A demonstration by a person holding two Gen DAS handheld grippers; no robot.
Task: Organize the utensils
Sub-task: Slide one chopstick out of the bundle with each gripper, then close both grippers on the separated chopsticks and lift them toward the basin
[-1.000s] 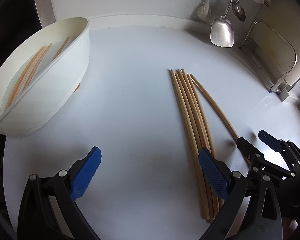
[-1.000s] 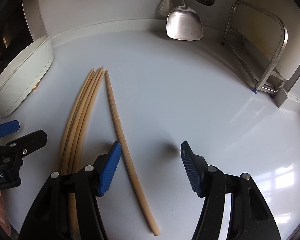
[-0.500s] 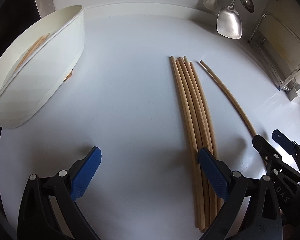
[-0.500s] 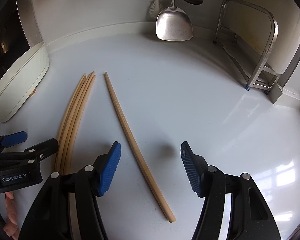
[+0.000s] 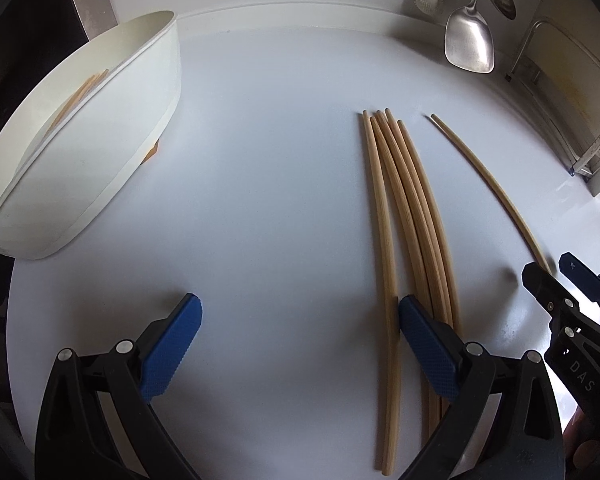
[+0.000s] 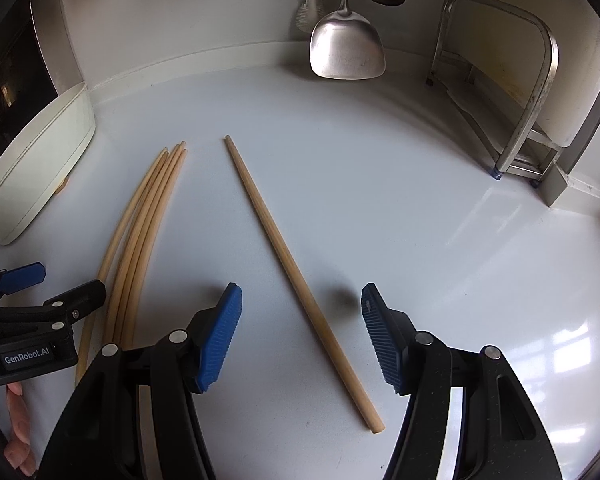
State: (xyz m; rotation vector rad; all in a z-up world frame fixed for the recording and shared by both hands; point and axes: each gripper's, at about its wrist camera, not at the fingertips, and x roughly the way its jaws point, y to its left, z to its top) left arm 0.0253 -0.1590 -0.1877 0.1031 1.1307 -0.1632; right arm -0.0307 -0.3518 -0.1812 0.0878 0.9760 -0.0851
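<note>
Both grippers wide open, holding nothing. Left gripper [image 5: 300, 344]: ribbed blue pads on black plastic; right pad touches a bundle [image 5: 412, 216] of round, smooth wooden chopsticks on the glossy white counter [image 5: 268, 168]. Right gripper [image 6: 300, 336] straddles a single chopstick [image 6: 296, 276], apart from the bundle. White oval plastic bin [image 5: 100, 136] at left has chopsticks inside. "GenRobot.AI" label on left gripper body. Steel spatula [image 6: 346, 50] hangs behind.

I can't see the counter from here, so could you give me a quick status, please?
Both grippers open: left gripper, right gripper straddling the lone chopstick. Chopstick bundle beside it. Nothing blocking.
</note>
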